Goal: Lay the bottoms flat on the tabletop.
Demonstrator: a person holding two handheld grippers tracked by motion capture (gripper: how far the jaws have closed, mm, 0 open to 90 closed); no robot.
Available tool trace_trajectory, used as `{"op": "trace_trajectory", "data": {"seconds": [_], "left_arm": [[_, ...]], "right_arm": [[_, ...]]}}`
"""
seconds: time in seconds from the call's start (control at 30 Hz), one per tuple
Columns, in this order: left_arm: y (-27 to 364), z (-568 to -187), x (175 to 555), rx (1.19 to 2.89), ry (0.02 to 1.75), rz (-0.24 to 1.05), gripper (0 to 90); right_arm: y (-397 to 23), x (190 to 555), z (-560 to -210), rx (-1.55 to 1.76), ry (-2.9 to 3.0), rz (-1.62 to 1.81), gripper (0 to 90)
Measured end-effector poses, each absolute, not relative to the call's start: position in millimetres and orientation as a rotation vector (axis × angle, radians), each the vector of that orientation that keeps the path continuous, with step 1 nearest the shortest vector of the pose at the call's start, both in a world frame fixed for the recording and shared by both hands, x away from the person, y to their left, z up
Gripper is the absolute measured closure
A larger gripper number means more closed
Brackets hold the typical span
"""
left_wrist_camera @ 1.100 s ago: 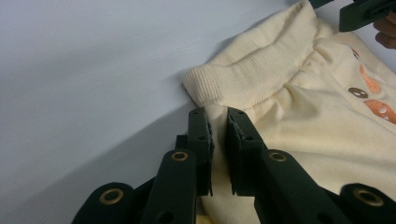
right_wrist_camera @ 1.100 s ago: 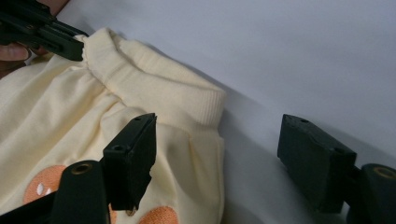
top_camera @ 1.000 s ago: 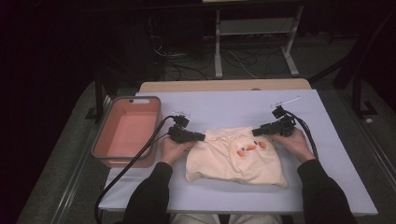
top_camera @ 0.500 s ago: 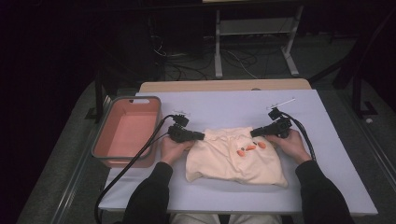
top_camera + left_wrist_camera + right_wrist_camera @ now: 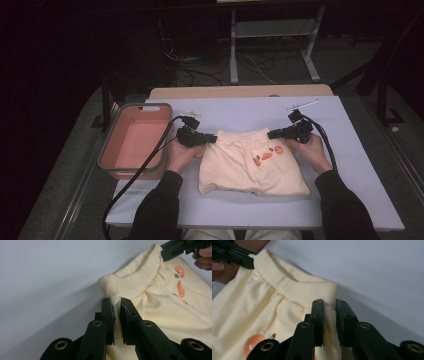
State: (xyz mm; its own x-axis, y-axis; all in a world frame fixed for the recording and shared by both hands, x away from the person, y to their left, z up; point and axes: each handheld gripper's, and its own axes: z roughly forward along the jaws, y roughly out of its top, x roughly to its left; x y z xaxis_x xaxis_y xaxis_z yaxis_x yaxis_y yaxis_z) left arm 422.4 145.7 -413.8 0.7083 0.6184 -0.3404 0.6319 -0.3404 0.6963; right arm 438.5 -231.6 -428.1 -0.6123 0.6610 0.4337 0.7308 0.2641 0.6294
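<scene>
high view: cream garment [image 5: 250, 165] lies flat mid-table, toward near edge; pink bin [image 5: 131, 140] at left edge. my left gripper [image 5: 212, 138] and right gripper [image 5: 272, 134] at waistband corners. left gripper view: my jaws clamped on ribbed waistband [image 5: 130, 281]. right gripper view: jaws just closing, pinching waistband corner.

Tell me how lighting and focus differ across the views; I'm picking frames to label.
High view: table lit, surroundings nearly black, slightly soft. Left gripper view: cream garment sharp, soft shadow beneath it, tool base blurred. Right gripper view: waistband crisp, even light, no glare.
</scene>
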Motion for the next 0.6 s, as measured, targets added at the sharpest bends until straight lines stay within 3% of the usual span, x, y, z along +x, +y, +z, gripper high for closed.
{"op": "trace_trajectory", "data": {"seconds": [0.33, 0.6], "left_arm": [[140, -359, 444, 2.055, 0.916, 0.078, 82.5], [147, -346, 477, 2.051, 0.998, 0.120, 82.7]], "right_arm": [[-234, 451, -392, -1.339, -2.435, -1.383, 76.5], [-226, 481, -372, -1.387, -2.398, -1.421, 76.4]]}}
